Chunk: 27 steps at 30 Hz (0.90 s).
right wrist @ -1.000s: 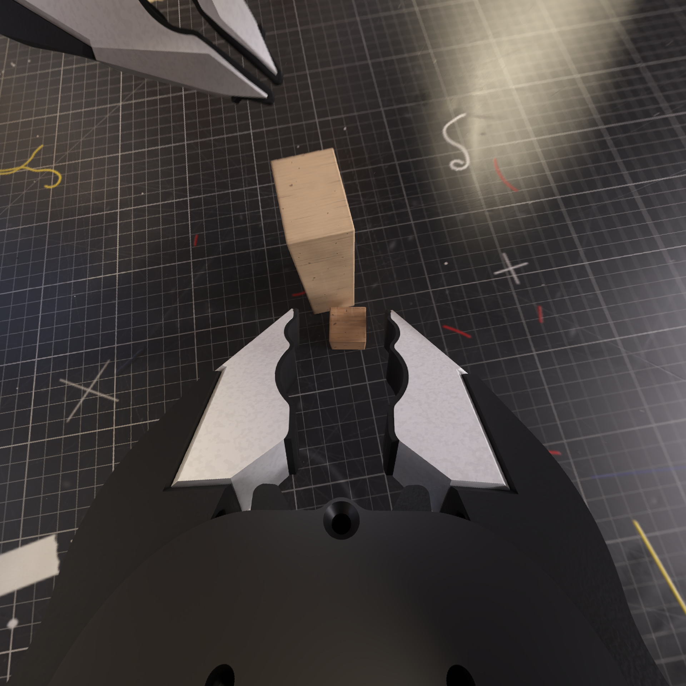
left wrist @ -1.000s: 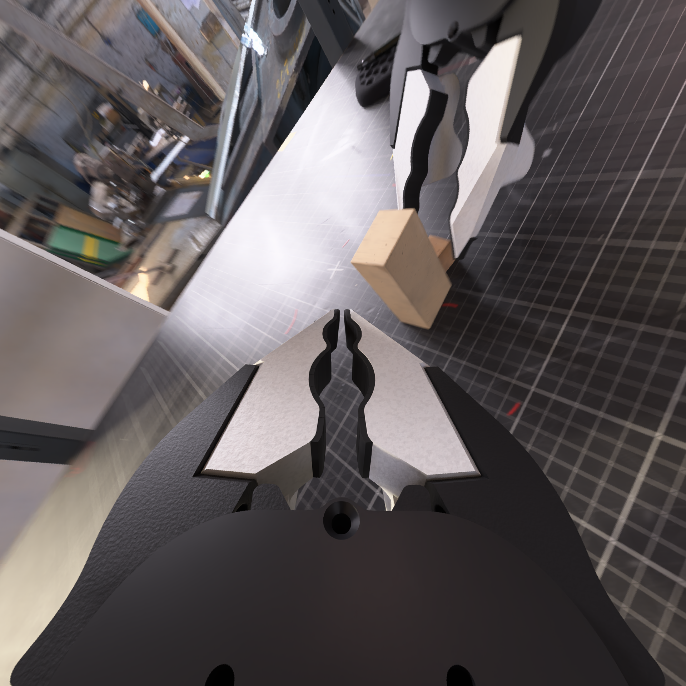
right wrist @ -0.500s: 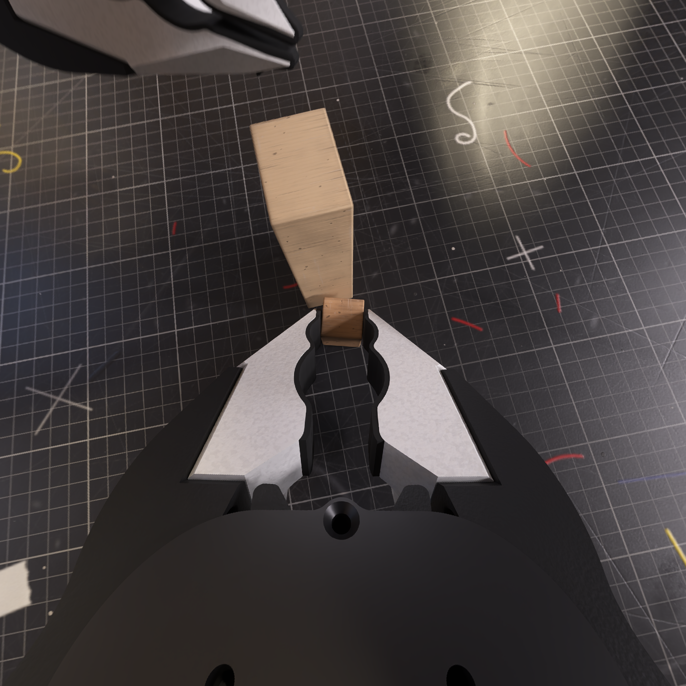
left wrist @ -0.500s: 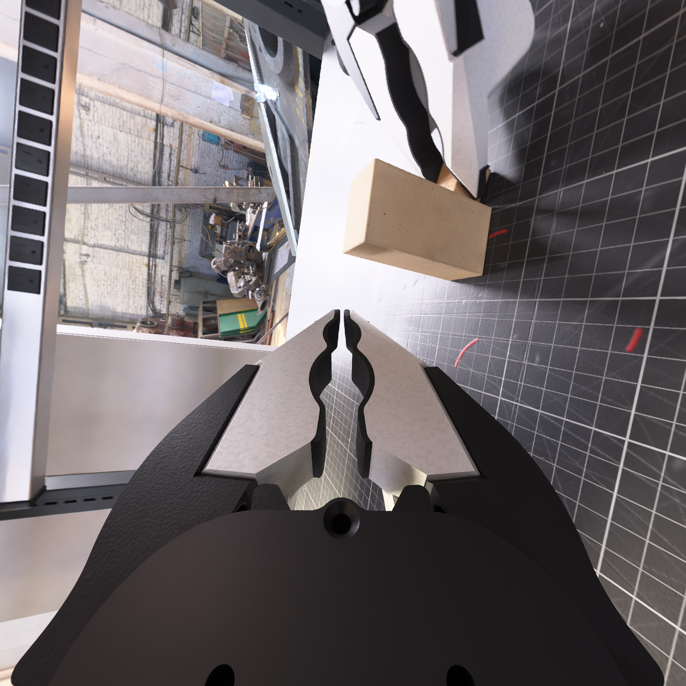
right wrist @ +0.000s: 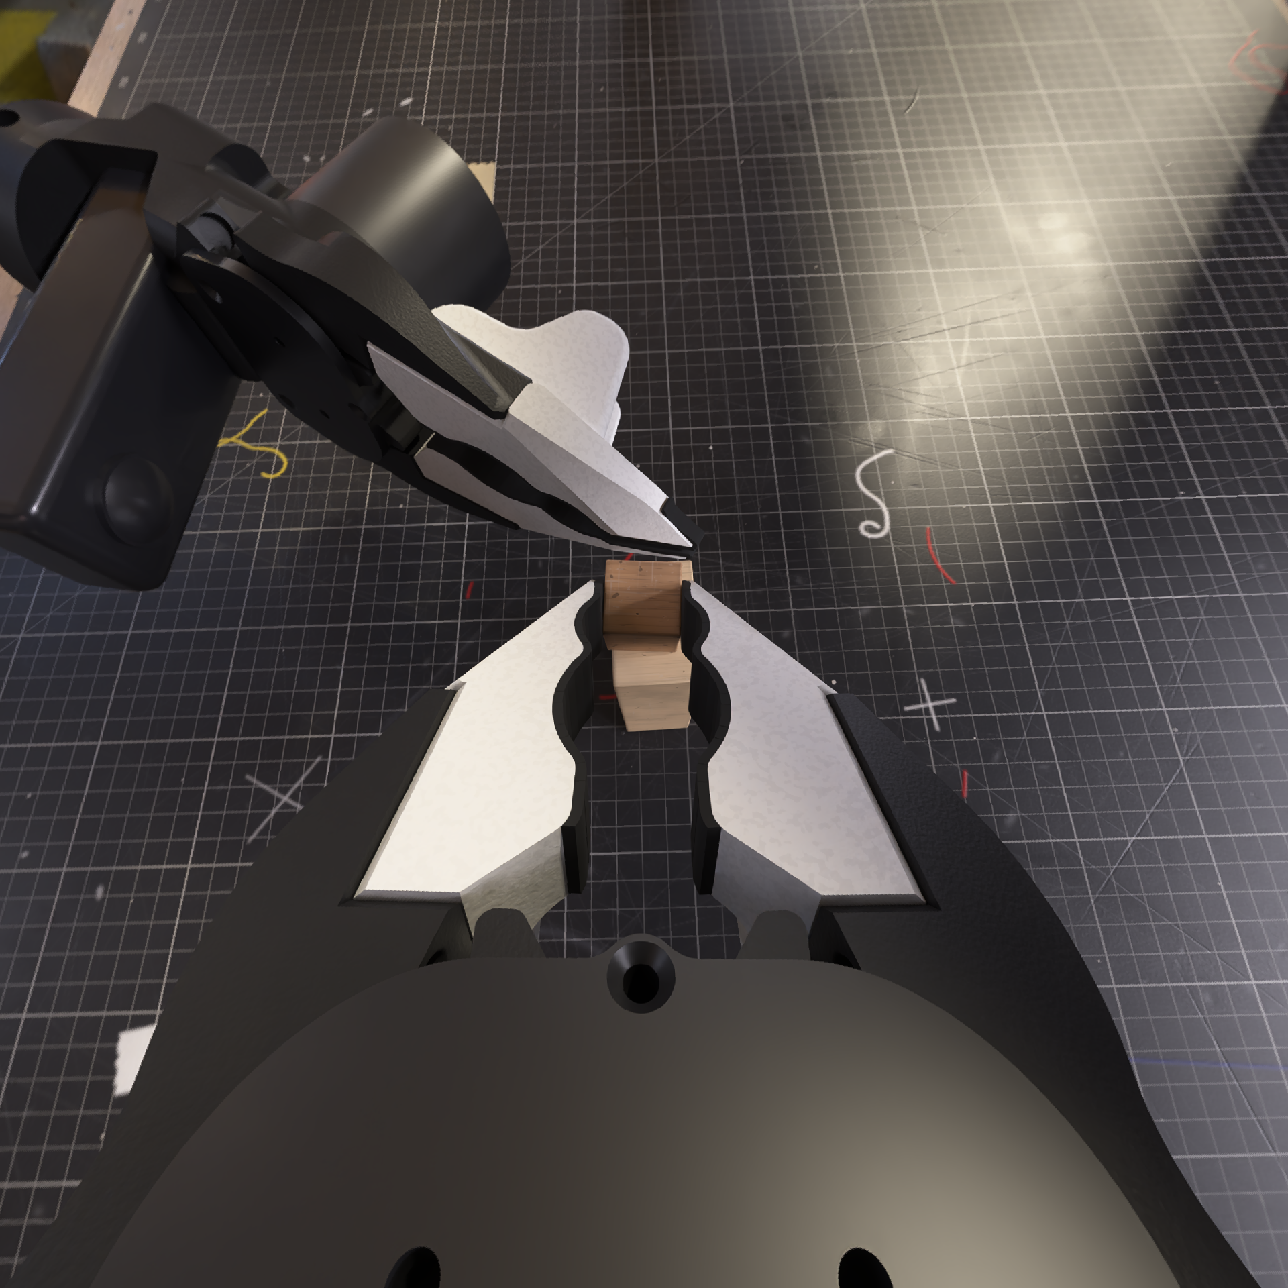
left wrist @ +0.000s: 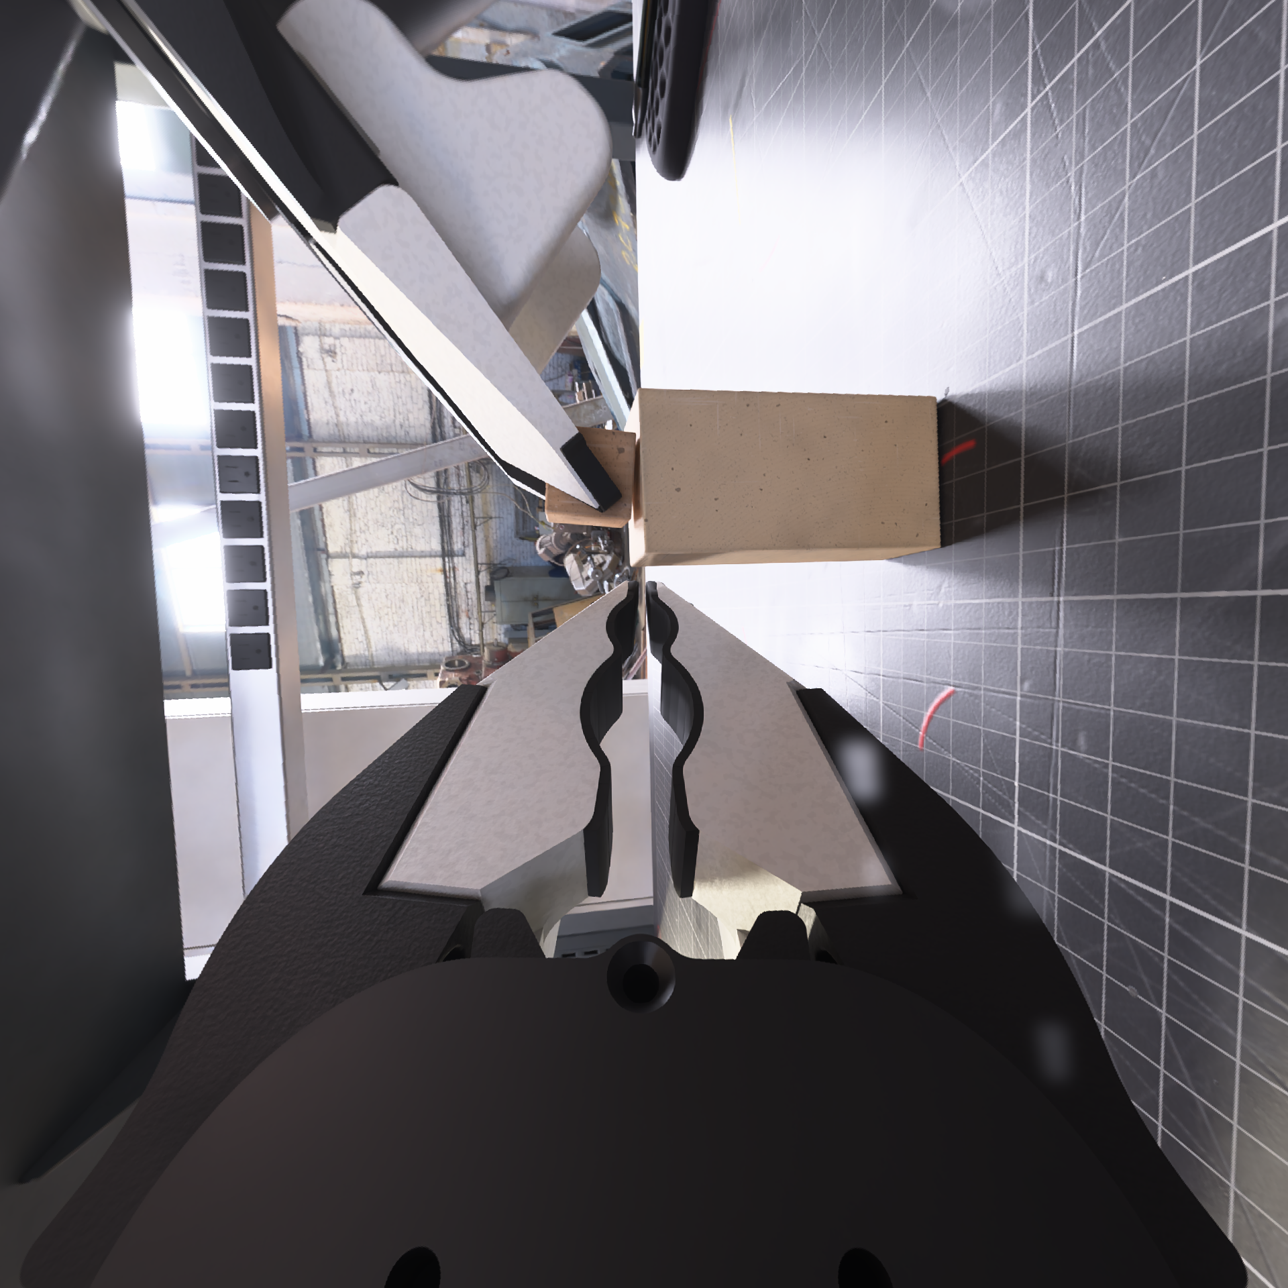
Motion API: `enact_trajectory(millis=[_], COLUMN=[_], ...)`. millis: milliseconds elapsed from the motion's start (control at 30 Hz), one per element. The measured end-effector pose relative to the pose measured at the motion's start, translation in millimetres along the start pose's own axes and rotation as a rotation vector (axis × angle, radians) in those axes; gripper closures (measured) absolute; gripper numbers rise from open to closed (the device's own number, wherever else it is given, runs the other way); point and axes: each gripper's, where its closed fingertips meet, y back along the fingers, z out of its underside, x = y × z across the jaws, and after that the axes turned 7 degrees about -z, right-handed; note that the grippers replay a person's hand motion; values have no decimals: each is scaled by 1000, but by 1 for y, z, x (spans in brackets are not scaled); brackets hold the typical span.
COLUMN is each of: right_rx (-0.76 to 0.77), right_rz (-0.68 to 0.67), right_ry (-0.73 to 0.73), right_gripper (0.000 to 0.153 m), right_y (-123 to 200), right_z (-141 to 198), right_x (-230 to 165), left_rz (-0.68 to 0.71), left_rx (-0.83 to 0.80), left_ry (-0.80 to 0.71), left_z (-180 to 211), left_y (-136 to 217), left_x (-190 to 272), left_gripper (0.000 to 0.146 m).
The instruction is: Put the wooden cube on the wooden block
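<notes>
A: Where is the wooden cube (right wrist: 640, 605) relative to the wooden block (right wrist: 654, 691)?

B: At the block's top end. In the right wrist view the right gripper (right wrist: 640, 601) has both fingertips pressed against the cube's two sides, so it is clenched around the cube, with the paler block showing directly below it between the fingers.

A: Does the cube touch the block?

B: In the left wrist view the cube (left wrist: 613, 456) sits hard against the top face of the block (left wrist: 787, 488), with at most a thin seam between them. Whether it fully rests there I cannot tell.

A: And the block itself?

B: It stands on end on the dark gridded cutting mat (right wrist: 976, 627), casting a shadow beside its base.

A: What about the left gripper (left wrist: 642, 589)?

B: Its fingers are pinched nearly together on nothing, the tips just beside the block's upper corner and apart from it. From the right wrist view the left gripper (right wrist: 679, 540) reaches in with its tips just beyond the cube.

A: Anything else near the block?

B: Small red marks on the mat, close to its base.
</notes>
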Motion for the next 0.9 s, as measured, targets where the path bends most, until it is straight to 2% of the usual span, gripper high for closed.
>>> enact_trajectory(millis=[333,433,600,700,800,900], right_rx=[-42,8,71,169,260,373], right_rz=[-84,-139,-180,-166,-134,-323], right_ry=[43,38,30,10,-176,-518], right_gripper=[131,114,105,102,101,96], right_y=[-1,0,7,21,37,40], right_z=[2,-1,-10,-19,-16,-10], right_x=[0,-1,-5,-2,15,14], left_rz=[-37,-64,-116,-135,-167,-191], left_rx=[37,40,32,38,45,54], left_ry=[-18,17,47,51,37,26], left_z=[-4,-5,-4,-5,-7,-8], left_y=[0,1,3,4,5,6], left_x=[0,-5,-13,-15,-20,-24], left_gripper=[144,144,144,144,144,144])
